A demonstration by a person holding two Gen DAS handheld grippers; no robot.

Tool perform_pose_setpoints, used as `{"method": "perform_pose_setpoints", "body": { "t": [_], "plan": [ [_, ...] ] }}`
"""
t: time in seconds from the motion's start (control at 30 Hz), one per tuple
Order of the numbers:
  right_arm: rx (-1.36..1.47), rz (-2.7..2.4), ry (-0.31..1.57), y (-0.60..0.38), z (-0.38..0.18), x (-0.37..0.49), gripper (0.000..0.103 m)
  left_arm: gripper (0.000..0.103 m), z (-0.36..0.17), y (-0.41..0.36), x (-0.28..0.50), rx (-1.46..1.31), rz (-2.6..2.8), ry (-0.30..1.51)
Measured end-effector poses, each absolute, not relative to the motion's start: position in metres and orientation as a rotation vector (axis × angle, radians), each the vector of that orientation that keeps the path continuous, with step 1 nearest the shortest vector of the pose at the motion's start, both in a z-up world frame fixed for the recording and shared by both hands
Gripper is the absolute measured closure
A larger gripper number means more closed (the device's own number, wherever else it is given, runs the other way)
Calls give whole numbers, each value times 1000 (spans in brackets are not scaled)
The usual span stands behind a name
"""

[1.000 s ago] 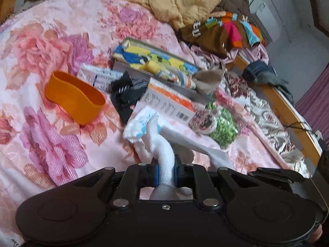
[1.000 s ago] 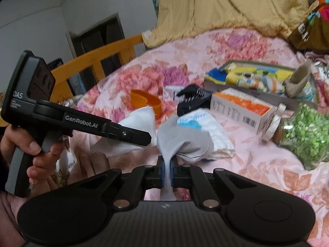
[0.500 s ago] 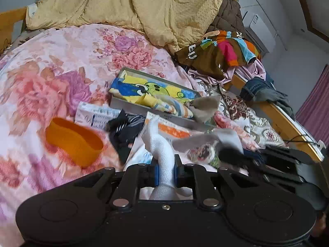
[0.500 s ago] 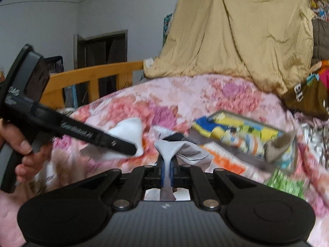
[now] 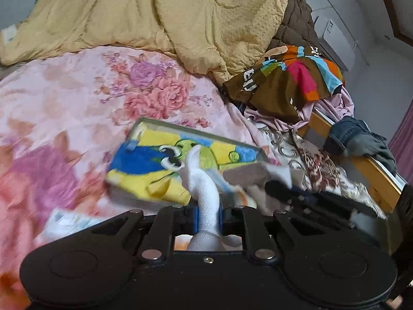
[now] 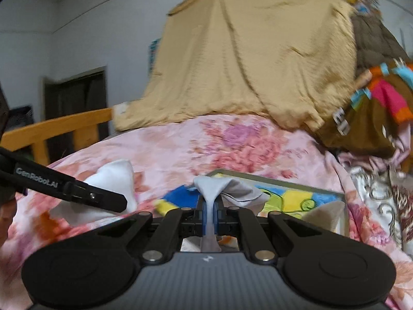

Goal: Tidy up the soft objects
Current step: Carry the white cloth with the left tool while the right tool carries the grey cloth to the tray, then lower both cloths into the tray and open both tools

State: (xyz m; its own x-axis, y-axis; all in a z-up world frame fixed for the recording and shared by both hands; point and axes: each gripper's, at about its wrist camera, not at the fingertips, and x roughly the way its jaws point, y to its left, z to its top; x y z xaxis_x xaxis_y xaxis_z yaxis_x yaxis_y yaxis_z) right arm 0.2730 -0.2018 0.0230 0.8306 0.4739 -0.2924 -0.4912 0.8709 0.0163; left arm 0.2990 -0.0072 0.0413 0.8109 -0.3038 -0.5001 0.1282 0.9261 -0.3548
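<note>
On the floral bedspread, the 2 grippers carry 1 white cloth, left gripper and right gripper each clamped on an end, just above the grey box; next, likely lower and release inside.

Ahead of your hand-held gripper the bed carries a shallow box with a colourful cloth; beyond it lies a yellow quilt.
</note>
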Motion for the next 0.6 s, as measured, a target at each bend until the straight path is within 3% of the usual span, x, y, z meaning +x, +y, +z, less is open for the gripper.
{"method": "perform_pose_setpoints", "body": {
  "t": [0.4,0.6],
  "plan": [
    [182,417,516,-272,-6,356,96,88,11,-79,420,-324,-241,652],
    [195,383,549,-280,-10,361,89,86,-15,-93,436,-333,-213,739]
  ]
}}
